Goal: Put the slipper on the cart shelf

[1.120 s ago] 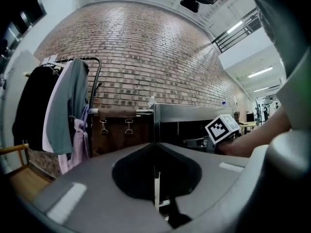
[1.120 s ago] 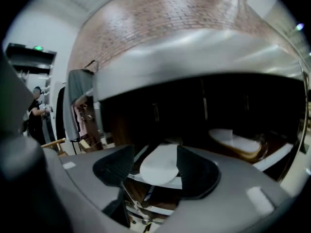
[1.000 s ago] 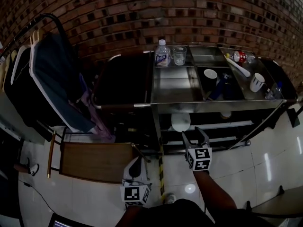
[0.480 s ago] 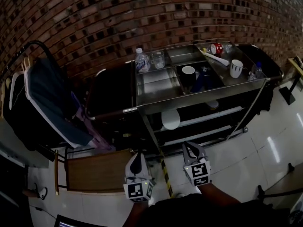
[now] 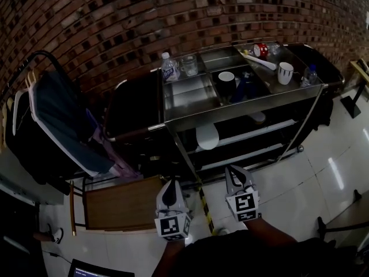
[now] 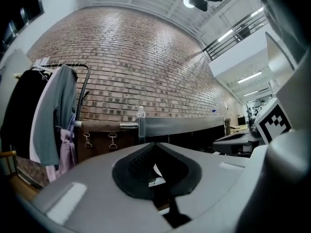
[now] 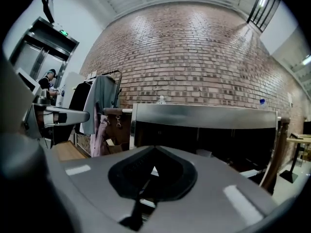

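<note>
The steel cart (image 5: 230, 111) stands against the brick wall. A pale slipper (image 5: 207, 136) lies at the left end of its middle shelf, sticking out a little over the front edge. My right gripper (image 5: 235, 175) is shut and empty over the floor, in front of the cart and below the slipper, apart from it. Beside it, further left, my left gripper (image 5: 169, 192) is also shut and empty. In the left gripper view (image 6: 154, 145) and the right gripper view (image 7: 154, 149) the jaws meet with nothing between them, and the cart (image 7: 204, 115) is ahead.
On the cart top stand a water bottle (image 5: 169, 67), a glass (image 5: 188, 65), a dark bowl (image 5: 226, 81), a white mug (image 5: 285, 73) and a red can (image 5: 260, 49). A clothes rack with jackets (image 5: 57, 120) stands at the left, a low wooden board (image 5: 124, 203) beneath it. Striped tape (image 5: 204, 203) crosses the floor.
The right gripper's jaws have gone from open to shut, and it has drawn back from the cart shelf. The slipper stays on the shelf. The head view has swung, so the cart sits further right.
</note>
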Demonstrator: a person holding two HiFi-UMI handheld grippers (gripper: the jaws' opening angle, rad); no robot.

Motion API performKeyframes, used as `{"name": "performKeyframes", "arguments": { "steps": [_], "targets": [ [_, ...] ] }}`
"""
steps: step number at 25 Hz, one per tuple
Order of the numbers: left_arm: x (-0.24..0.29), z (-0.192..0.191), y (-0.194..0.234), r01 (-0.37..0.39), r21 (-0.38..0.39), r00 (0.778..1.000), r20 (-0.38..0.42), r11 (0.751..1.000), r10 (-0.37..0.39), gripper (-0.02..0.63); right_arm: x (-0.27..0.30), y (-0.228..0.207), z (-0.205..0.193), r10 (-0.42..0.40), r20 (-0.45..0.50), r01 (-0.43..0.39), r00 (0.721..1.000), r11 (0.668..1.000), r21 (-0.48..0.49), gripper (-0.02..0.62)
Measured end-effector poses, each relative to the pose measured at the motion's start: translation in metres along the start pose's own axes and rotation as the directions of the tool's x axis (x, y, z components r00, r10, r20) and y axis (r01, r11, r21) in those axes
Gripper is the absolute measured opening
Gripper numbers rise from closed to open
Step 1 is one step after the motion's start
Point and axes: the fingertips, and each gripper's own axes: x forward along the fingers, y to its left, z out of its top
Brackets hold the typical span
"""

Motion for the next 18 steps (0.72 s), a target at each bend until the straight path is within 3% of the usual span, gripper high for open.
{"name": "performKeyframes", "arguments": {
  "steps": [18],
  "targets": [
    [-0.005,0.005,-0.006,-0.011,-0.010,1.000,-0.019,1.000,0.010,0.014,-0.008,0.008,0.011,0.005,0.070,-0.002,0.998,0.999,-0.044,0.002]
  ]
}}
